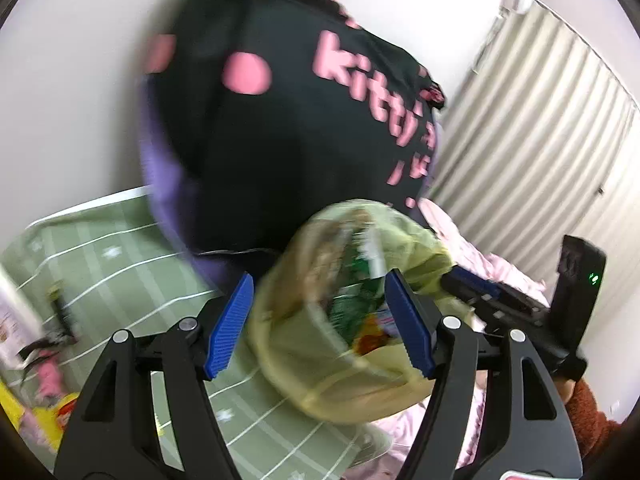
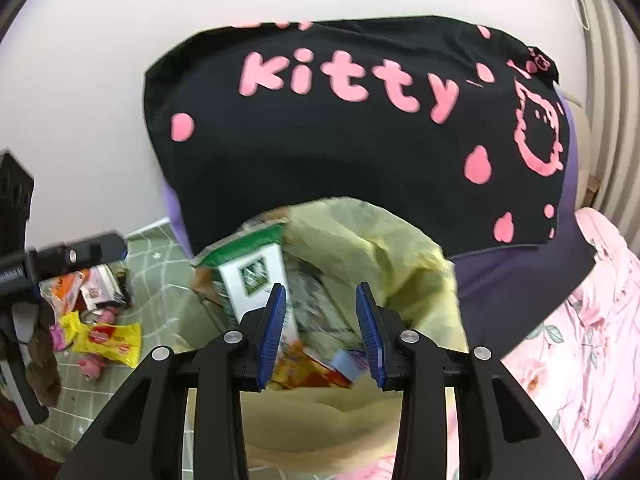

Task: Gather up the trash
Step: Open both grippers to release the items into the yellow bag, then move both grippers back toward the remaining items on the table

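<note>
Your left-wrist view smears the yellow trash bag point(image 1: 352, 320) so you cannot read the wrappers inside, the black pillow point(image 2: 360, 140) hides the wall behind it, and the bed point(image 2: 600, 320) runs off the frame at your right.

From my left cam: left gripper point(image 1: 320, 320) has its jaws spread wide, blue pads point(image 1: 228, 328) either side of a yellowish trash bag point(image 1: 320, 364). Bag's blurred; green and orange wrappers point(image 1: 352, 308) show thru the plastic. Can't tell if the pads touch it. Right gripper point(image 1: 520, 308) sits at the bag's right side, state unclear. Far behind: black cushion point(image 1: 280, 140) w/ pink "kitty" lettering. Green grid sheet point(image 1: 132, 280) at left, w/ loose wrappers point(image 1: 48, 400) near left edge. Pink bedding point(image 1: 480, 260) at right, curtain point(image 1: 540, 140) beyond.
</note>
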Motion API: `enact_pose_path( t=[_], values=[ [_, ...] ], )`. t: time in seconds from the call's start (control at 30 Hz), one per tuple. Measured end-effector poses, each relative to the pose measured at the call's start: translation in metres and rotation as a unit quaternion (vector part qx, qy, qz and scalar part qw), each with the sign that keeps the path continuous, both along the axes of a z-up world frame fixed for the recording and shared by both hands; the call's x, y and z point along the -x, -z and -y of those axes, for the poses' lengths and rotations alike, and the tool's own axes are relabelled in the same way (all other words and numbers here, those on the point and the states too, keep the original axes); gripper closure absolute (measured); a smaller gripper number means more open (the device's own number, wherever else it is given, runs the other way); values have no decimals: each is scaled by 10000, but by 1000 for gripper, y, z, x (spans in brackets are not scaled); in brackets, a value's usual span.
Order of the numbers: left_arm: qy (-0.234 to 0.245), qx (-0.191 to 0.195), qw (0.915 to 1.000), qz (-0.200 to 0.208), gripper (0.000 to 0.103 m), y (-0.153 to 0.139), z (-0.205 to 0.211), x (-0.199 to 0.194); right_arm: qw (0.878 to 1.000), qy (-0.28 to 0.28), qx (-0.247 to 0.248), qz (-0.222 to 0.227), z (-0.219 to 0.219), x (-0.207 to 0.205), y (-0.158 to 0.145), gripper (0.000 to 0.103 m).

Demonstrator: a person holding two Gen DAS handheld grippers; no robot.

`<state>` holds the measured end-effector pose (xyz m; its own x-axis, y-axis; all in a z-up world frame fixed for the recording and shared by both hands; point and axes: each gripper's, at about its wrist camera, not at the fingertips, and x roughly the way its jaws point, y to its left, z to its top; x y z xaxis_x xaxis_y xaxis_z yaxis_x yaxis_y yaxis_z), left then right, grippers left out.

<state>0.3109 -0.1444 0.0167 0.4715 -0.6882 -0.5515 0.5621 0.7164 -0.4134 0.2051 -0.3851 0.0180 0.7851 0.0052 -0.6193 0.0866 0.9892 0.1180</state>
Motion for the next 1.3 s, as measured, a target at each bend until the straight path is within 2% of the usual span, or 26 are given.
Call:
enact_pose_path(
  t=[0.17, 0.33, 0.47, 0.53, 0.6, 0.7, 0.83, 0.93, 1.17, 1.2, 1.27, 1.3],
  values=[
    [-653, -196, 9975, 165, 38, 9, -57, 6, 9992, -302, -97, 230, -29, -7, -14, 62],
    [-1454, -351, 9885, 216, 38, 21, -127, 9, 9967, -788, -36, 208, -68, -22, -17, 62],
    [-2271, -445, 9726, 217, 38, 32, -192, 10, 9940, -1073, -37, 216, -99, -34, -17, 59],
    [-2800, -534, 9582, 241, 38, 38, -230, 8, 9926, -1195, -64, 217, -112, -39, -17, 54],
    [-3209, -580, 9450, 234, 38, 44, -260, 5, 9903, -1377, -120, 149, -126, -45, -14, 53],
    [-3650, -630, 9289, 31, 38, 57, -296, -3, 9873, -1584, 65, -46, -145, -49, -6, 53],
    [-3943, -608, 9165, -297, 38, 78, -325, -14, 9831, -1799, 228, -244, -166, -50, 8, 53],
    [-3961, -720, 9145, -408, 38, 89, -332, -24, 9806, -1915, 250, -327, -177, -49, 17, 53],
    [-3677, -782, 9245, -632, 39, 108, -331, -48, 9750, -2109, 291, -643, -195, -49, 38, 53],
    [-3627, -751, 9260, -733, 40, 112, -330, -49, 9739, -2139, 297, -705, -198, -50, 41, 53],
    [-3541, -659, 9283, -919, 53, 118, -329, -51, 9710, -2210, 343, -841, -203, -53, 49, 53],
    [-3509, -635, 9293, -965, 56, 119, -328, -48, 9698, -2248, 329, -886, -205, -54, 51, 53]
  ],
)
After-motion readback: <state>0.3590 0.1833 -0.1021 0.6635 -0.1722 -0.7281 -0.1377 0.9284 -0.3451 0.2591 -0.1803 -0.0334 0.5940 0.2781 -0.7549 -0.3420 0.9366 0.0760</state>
